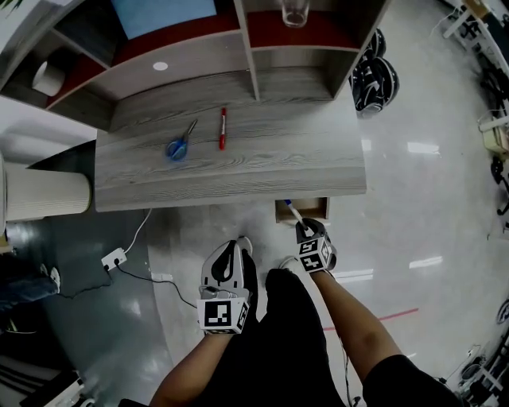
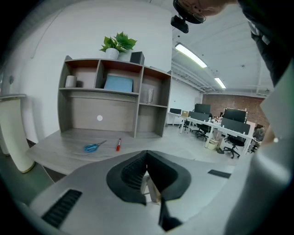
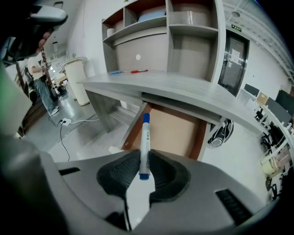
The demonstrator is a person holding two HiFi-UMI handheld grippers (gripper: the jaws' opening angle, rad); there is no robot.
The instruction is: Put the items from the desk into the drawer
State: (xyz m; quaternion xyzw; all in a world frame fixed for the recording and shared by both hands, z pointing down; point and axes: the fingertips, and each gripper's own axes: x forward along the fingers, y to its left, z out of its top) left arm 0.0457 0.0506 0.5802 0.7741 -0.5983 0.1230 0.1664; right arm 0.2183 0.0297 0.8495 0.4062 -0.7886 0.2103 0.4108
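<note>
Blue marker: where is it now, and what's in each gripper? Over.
Right gripper shut on blue marker, at open drawer. Left gripper shut, empty. Scissors, red pen on desk. Nothing blocking drawer.

Potted plant (image 2: pixel 118 44), glass (image 1: pixel 294 12), power strip (image 1: pixel 114 258)

The desk (image 1: pixel 238 171) stands ahead of the left gripper (image 1: pixel 232 248) and right gripper (image 1: pixel 308 230); on it, ahead of the left gripper, lie scissors (image 1: pixel 178 147) and a red pen (image 1: pixel 223 129), near each other, not touching; a shelf unit (image 1: pixel 183 60) stands on its far side; an open drawer (image 1: pixel 302 210) juts out just ahead of the right gripper.
</note>
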